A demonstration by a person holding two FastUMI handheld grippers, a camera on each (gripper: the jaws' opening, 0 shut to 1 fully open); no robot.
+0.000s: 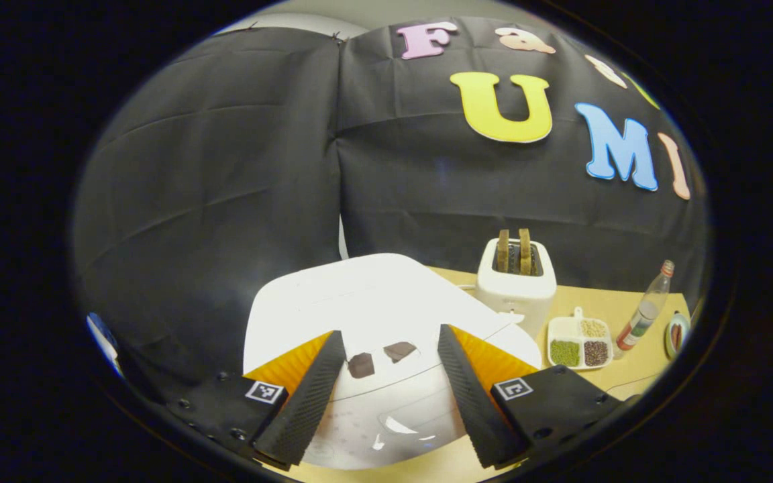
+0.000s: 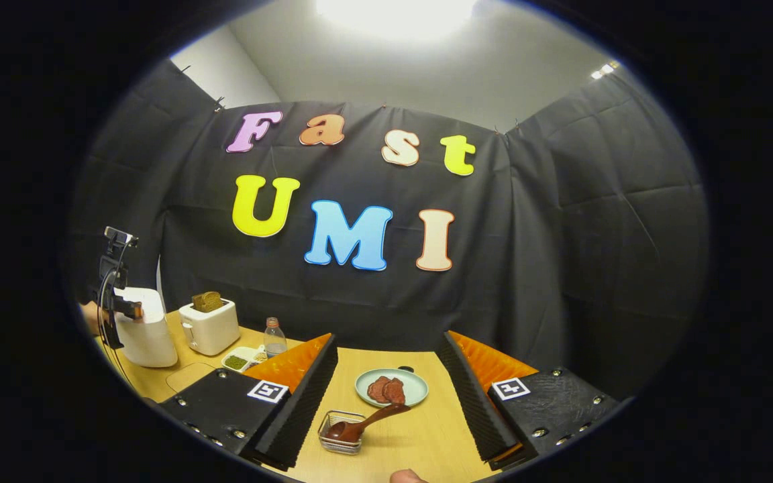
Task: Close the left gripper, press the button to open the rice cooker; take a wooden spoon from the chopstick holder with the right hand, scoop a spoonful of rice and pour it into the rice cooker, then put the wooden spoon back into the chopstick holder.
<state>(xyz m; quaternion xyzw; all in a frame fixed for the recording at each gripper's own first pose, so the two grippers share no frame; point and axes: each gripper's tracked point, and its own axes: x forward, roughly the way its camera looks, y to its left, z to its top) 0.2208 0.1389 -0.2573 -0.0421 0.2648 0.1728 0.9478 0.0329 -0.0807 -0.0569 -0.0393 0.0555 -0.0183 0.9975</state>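
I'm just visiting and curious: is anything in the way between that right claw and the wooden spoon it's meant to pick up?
Nothing visible does. The right gripper is open, and the wooden spoon lies in the wire chopstick holder directly ahead between its fingers. The plate sits beyond it.

The left gripper view sits close above the rice cooker (image 1: 386,315), facing the booth wall, toaster (image 1: 517,282) at 1 o'clock. The right gripper view looks from farther back (over the surface (image 2: 420,436)). Both share toaster, bottle (image 2: 274,337) and rice cooker.
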